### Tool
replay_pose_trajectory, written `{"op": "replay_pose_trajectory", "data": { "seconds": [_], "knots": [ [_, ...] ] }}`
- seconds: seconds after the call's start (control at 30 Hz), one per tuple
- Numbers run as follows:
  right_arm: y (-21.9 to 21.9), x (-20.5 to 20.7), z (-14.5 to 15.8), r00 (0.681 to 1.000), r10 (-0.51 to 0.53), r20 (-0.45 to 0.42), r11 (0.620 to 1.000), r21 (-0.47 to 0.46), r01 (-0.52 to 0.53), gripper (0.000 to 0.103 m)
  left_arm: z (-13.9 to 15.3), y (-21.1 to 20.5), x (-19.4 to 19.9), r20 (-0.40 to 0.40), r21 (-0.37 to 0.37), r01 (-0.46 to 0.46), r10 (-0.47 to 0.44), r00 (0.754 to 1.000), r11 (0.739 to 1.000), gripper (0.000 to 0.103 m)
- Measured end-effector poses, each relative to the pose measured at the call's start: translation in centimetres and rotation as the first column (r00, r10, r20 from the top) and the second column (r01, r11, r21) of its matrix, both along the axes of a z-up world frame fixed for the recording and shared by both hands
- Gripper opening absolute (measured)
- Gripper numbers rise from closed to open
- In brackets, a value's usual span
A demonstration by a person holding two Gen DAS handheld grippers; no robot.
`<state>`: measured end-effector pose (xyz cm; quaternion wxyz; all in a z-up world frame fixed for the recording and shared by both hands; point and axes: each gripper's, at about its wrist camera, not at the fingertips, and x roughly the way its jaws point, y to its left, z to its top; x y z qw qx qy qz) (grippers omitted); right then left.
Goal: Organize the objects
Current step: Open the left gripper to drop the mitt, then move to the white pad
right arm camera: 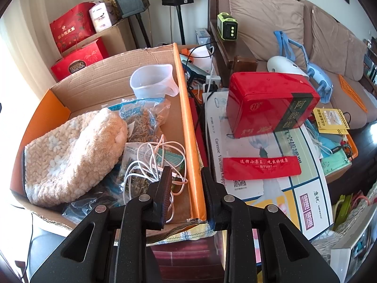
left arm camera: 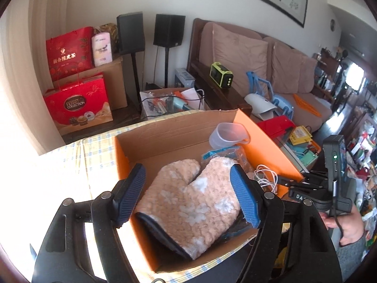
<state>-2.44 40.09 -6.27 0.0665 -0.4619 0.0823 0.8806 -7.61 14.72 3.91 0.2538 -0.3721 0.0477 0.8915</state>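
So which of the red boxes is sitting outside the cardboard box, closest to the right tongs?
The glossy red tin with the dark green end panel, on the white carton just right of the box. The two red gift bags stand far back by the speakers.

Peach oven mitt with white flowers, orange-walled cardboard box, glossy red tin

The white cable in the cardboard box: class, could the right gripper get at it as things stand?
Probably not straight away. The right gripper is clamped on the cardboard box wall. Once released, the white cable lies uncovered just inside that wall.
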Motion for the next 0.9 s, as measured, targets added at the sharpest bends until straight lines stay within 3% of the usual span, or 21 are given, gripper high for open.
{"op": "replay_pose_trajectory", "data": {
  "seconds": [0.6, 0.9],
  "knots": [
    [0.0, 0.0, 0.0, 1.0, 0.0, -0.001, 1.0, 0.001, 0.0, 0.026, -3.1, -10.0, -0.5, 0.041, -0.039, -0.159, 0.16, 0.986, 0.987, 0.079],
    [0.0, 0.0, 0.1, 1.0, 0.002, -0.001, 1.0, 0.0, -0.002, 0.026, -6.0, -15.3, -1.9, 0.073, -0.06, -0.26, 0.264, 0.962, 0.964, 0.081]
  ]
}}
